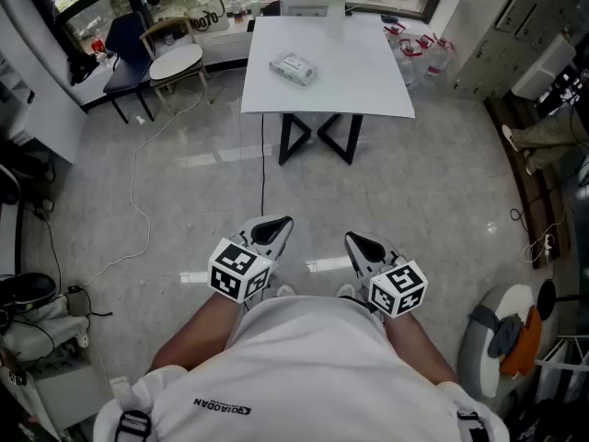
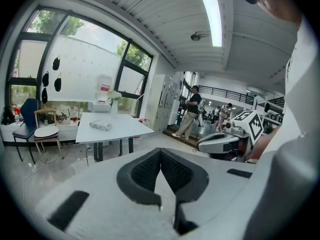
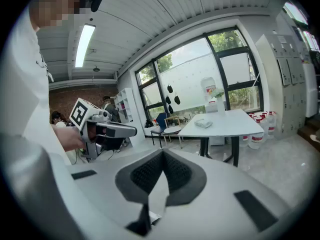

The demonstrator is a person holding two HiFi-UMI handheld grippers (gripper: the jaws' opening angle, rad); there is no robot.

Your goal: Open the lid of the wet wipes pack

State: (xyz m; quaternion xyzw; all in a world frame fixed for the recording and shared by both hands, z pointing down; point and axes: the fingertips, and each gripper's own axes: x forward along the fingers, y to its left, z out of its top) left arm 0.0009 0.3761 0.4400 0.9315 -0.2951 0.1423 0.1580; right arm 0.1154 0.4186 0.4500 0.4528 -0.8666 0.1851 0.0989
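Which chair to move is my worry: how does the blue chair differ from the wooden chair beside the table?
The blue chair is dark blue with black legs; the wooden chair has a pale frame and round white seat. The blue chair stands farther from the table, the wooden chair nearer. Both stand upright on the floor.

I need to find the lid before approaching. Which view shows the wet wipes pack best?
The head view: the wet wipes pack lies in full from above on the white table. Both gripper views show it small, distant, side-on.
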